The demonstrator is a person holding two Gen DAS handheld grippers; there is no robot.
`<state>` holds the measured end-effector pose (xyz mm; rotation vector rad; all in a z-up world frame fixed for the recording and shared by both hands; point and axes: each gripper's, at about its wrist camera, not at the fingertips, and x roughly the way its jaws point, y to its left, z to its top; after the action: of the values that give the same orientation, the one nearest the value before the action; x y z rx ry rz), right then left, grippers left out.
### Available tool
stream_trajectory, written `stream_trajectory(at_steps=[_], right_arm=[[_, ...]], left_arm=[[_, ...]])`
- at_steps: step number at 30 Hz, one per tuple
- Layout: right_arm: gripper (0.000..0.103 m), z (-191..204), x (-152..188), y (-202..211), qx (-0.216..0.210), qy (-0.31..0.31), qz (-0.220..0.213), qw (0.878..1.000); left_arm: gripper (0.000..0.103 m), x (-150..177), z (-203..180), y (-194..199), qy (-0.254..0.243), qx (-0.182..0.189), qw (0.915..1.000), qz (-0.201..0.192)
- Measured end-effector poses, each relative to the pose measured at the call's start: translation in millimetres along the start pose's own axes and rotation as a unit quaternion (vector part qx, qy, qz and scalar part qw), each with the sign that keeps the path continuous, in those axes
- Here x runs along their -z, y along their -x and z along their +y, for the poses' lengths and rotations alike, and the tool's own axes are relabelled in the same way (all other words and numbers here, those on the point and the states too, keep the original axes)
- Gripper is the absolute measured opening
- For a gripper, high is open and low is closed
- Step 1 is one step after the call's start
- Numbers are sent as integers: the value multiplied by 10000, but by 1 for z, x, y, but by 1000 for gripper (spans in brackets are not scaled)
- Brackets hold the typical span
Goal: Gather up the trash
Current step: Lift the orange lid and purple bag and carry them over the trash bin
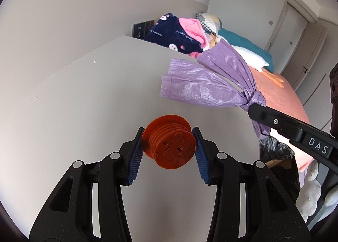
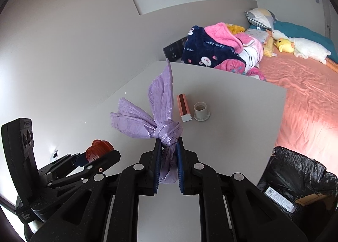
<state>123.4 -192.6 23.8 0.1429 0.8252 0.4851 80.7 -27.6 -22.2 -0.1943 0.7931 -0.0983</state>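
Observation:
An orange ribbed plastic spool (image 1: pixel 169 142) hangs above the white table (image 1: pixel 84 94), with my left gripper (image 1: pixel 169 143) shut on its sides. The same spool (image 2: pixel 99 150) shows at the lower left of the right wrist view, held in the left gripper (image 2: pixel 93 157). My right gripper (image 2: pixel 168 157) is shut on a knotted purple plastic bag (image 2: pixel 166 132), just below the knot; two loose flaps fan upward. In the left wrist view the purple bag (image 1: pixel 211 81) sits at the right, pinched by the right gripper (image 1: pixel 252 108).
On the table (image 2: pixel 232 136) stand a pink and white box (image 2: pixel 184 108) and a white cylindrical cap (image 2: pixel 201 111). A bin lined with a black bag (image 2: pixel 295 180) holding trash is at the table's right edge. Beyond lies a bed (image 2: pixel 306 98) with blankets and plush toys.

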Motion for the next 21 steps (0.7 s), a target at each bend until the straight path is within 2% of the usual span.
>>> stream_trajectory(at_steps=[21], right_arm=[[15,-35,25,72,277,-354,-391,9982]], left_arm=[[44,14,-73,20,-534,512,9973,-7]])
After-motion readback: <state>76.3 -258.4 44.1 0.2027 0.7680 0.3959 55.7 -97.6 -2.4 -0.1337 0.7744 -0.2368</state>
